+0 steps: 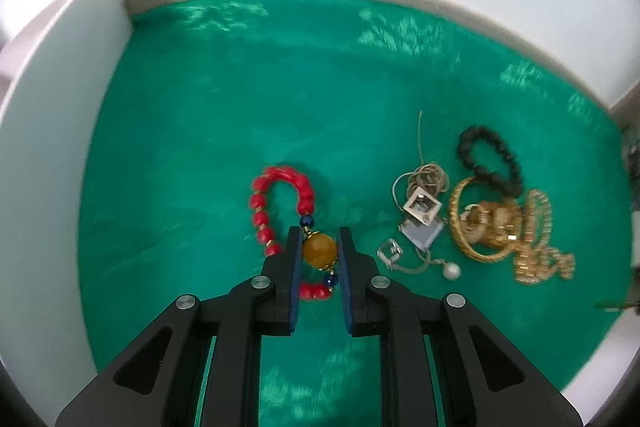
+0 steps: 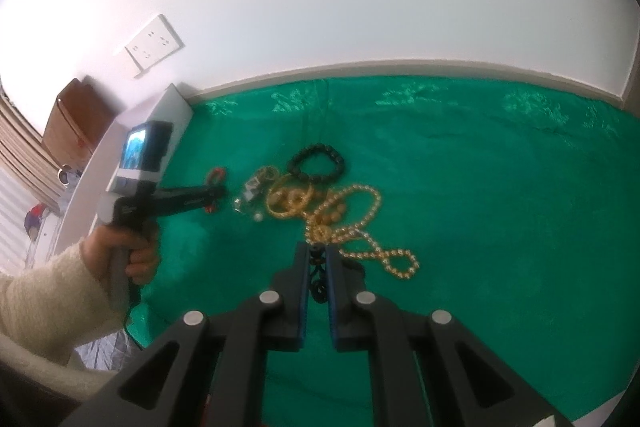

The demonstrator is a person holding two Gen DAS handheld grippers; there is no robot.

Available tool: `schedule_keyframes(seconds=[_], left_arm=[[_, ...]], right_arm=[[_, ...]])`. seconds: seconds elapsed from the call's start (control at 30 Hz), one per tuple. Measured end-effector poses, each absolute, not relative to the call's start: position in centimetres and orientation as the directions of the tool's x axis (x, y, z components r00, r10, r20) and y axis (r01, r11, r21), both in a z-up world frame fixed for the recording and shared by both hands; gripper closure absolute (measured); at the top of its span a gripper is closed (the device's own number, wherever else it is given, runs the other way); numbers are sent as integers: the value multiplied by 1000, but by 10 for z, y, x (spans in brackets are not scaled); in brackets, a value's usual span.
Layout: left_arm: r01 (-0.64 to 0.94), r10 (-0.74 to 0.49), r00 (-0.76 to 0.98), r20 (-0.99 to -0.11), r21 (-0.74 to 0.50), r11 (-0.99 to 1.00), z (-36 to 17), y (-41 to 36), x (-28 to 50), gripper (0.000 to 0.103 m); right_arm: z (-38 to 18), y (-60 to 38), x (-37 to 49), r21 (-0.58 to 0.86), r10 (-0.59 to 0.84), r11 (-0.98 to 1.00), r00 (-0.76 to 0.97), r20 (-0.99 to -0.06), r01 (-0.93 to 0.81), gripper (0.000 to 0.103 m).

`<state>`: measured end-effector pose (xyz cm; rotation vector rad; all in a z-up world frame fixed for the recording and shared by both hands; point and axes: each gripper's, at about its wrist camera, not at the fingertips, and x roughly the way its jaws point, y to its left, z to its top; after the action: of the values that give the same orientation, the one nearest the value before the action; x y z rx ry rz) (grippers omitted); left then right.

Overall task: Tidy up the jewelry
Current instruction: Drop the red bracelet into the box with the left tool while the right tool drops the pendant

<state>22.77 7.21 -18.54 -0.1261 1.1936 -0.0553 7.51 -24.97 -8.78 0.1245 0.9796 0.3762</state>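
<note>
A red bead bracelet (image 1: 280, 183) with a large amber bead (image 1: 319, 251) lies on the green cloth (image 1: 240, 99). My left gripper (image 1: 319, 247) is shut on that amber bead, a pad against each side. The right wrist view shows the same gripper (image 2: 218, 197) from the side, low over the cloth. My right gripper (image 2: 317, 251) is shut on a dark beaded string (image 2: 319, 279) with a reddish bead at its top, just in front of a long gold bead necklace (image 2: 372, 227). How much of the string hangs below is hidden by the fingers.
The jewelry pile holds a black bead bracelet (image 1: 490, 159), gold bangles (image 1: 476, 227), silver square pieces on a thin cord (image 1: 420, 207) and a pearl (image 1: 453, 271). A white box (image 1: 52, 147) stands along the cloth's left edge. A hand in a cream sleeve (image 2: 132, 251) holds the left gripper.
</note>
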Motion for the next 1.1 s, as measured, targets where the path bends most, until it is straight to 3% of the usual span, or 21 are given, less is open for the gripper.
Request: schedule_keyframes(seconds=[0.33, 0.67, 0.93, 1.1], left_arm=[[-133, -236, 493, -838, -341, 931, -69, 128, 158, 88], [-302, -104, 607, -788, -349, 887, 35, 230, 80, 88], [-416, 12, 590, -807, -292, 861, 21, 317, 54, 88], [-444, 17, 545, -838, -271, 854, -23, 354, 67, 88]], right_arm=[[-43, -207, 93, 313, 474, 867, 450, -756, -388, 95], [10, -77, 113, 330, 627, 692, 307, -716, -642, 95], [25, 57, 113, 313, 687, 545, 200, -699, -778, 95], [-10, 148, 125, 305, 647, 496, 112, -754, -813, 95]])
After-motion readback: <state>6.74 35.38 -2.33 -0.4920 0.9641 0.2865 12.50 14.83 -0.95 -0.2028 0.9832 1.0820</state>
